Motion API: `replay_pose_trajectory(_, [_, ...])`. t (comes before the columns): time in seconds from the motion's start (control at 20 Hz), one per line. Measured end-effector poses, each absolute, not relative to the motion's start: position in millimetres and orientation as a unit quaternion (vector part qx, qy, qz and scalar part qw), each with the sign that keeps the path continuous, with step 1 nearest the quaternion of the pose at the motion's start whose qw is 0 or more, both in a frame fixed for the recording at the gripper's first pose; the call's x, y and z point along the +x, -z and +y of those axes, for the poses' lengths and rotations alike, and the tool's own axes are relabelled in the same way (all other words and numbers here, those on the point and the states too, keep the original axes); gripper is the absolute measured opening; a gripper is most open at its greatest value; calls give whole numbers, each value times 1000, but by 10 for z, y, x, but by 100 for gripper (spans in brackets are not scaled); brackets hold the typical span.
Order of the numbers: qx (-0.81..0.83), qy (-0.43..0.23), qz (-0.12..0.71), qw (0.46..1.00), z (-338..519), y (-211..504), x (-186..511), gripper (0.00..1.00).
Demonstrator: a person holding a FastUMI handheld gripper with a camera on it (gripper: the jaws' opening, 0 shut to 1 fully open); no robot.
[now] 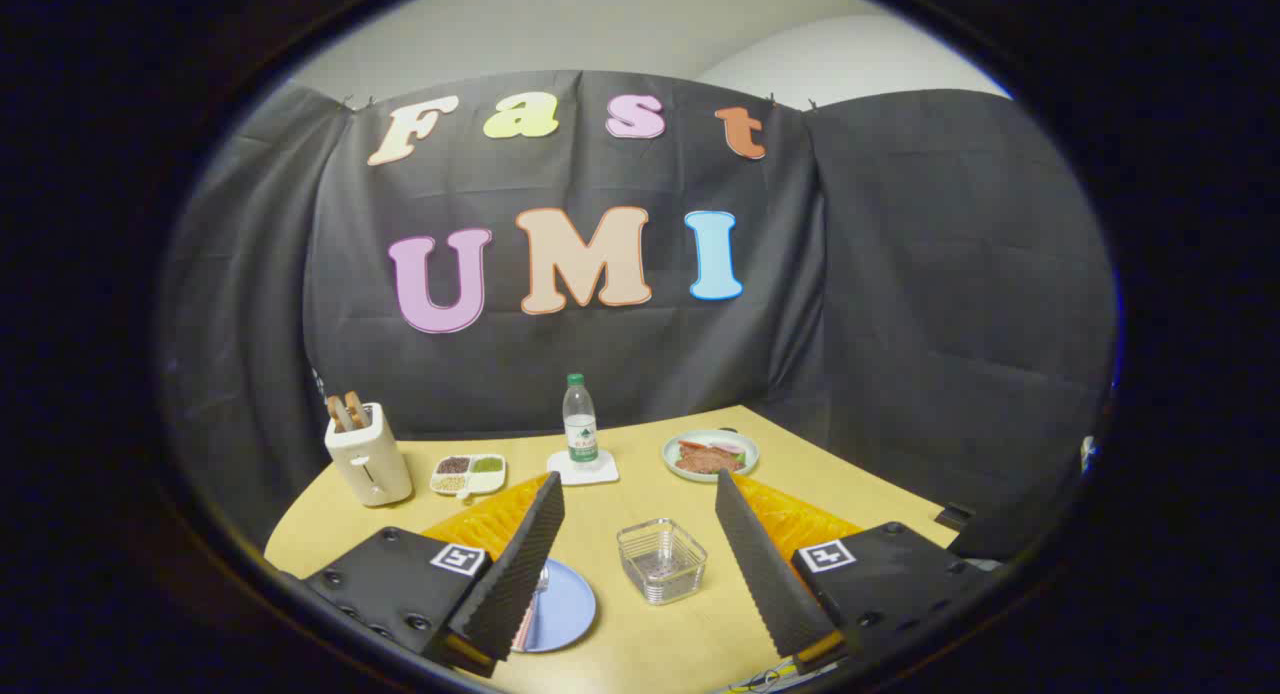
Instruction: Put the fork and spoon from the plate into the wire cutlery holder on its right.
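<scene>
Gripper (pixel 640 559) hangs above the table (pixel 690 634), fingers spread wide with nothing between them, likely set for a first pick. Plate (pixel 565 609) lies low beside the left finger, which hides much of it; a utensil handle (pixel 541 578) peeks past that finger, fork or spoon I cannot tell. Holder (pixel 661 560) stands between the fingers, just right of the plate, empty. Toaster (pixel 367 454), bottle (pixel 579 419) and food dish (pixel 710 454) sit well beyond, clear of the work.

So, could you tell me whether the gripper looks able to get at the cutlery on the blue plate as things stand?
Probably yes. The gripper is open and holds nothing, and the cutlery lies on the blue plate beside its left finger. The wire holder stands apart to the right.
</scene>
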State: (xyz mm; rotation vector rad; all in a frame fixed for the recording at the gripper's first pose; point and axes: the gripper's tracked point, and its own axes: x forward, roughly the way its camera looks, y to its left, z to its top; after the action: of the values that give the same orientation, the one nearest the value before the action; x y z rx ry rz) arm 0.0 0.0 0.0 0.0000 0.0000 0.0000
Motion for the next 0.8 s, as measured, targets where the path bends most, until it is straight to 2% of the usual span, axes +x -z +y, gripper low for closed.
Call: replay_pose_trajectory(0.8, [-2, 9, 11, 1000, 40, 108, -9, 97])
